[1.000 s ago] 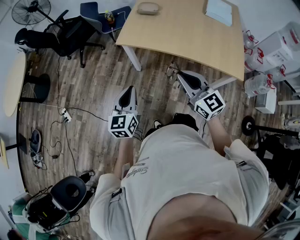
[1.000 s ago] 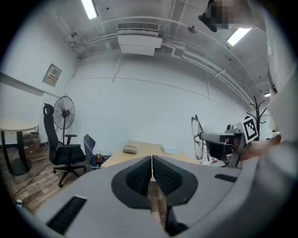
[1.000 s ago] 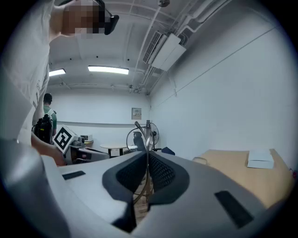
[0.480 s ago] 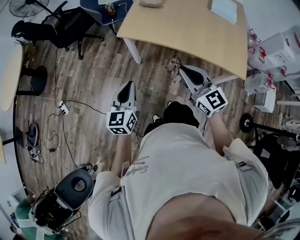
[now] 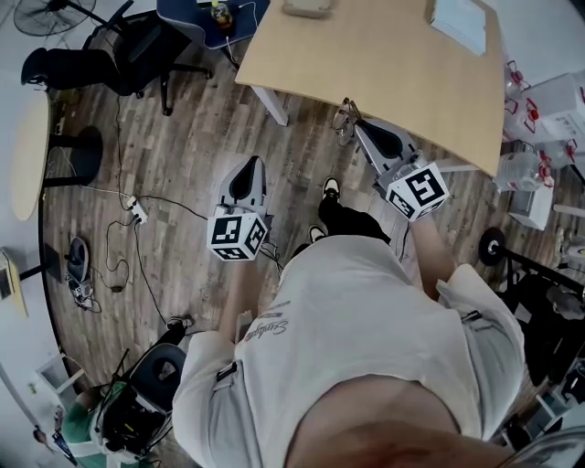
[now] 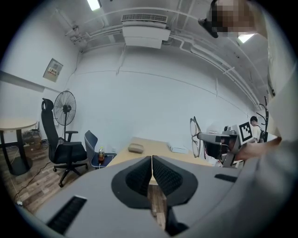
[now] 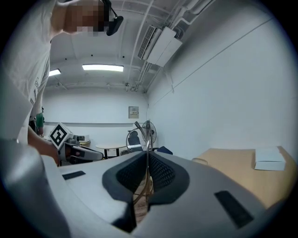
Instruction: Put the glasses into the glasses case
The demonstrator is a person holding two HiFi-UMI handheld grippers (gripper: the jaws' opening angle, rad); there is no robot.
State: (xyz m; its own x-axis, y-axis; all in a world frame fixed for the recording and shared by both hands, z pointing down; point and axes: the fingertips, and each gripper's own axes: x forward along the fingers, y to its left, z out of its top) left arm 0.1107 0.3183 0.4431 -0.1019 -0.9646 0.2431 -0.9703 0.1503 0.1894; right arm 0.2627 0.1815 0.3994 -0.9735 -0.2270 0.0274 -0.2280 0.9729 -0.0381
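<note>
Glasses (image 5: 345,119) are clamped in your right tool (image 5: 358,128): its jaws are closed on the thin frame, and in the right gripper view the frame rises out of the slit between the pads with the lenses standing above the tips. You hold that tool in the air at the near edge of the tan surface (image 5: 384,64), above the wooden floor (image 5: 183,155), so the glasses touch nothing but the jaws. The glasses case (image 5: 306,7), a rounded greyish shape, lies on the far side of the surface, well apart from the glasses and from both tools. Your left tool (image 5: 250,164) is out over the floor, off to the left of the right one and pointing toward the surface; the left gripper view shows its jaws pressed together with nothing between them. From that same view you can see the right tool off to the side, holding the glasses upright. A flat white booklet (image 5: 464,23) rests near the far right corner of the surface. A black office chair (image 5: 110,59) stands on the floor to the far left, and beside it is a blue chair (image 5: 187,14) with a bottle (image 5: 218,13) on its seat. Loose cables (image 5: 137,215) trail across the floor to your left.
</note>
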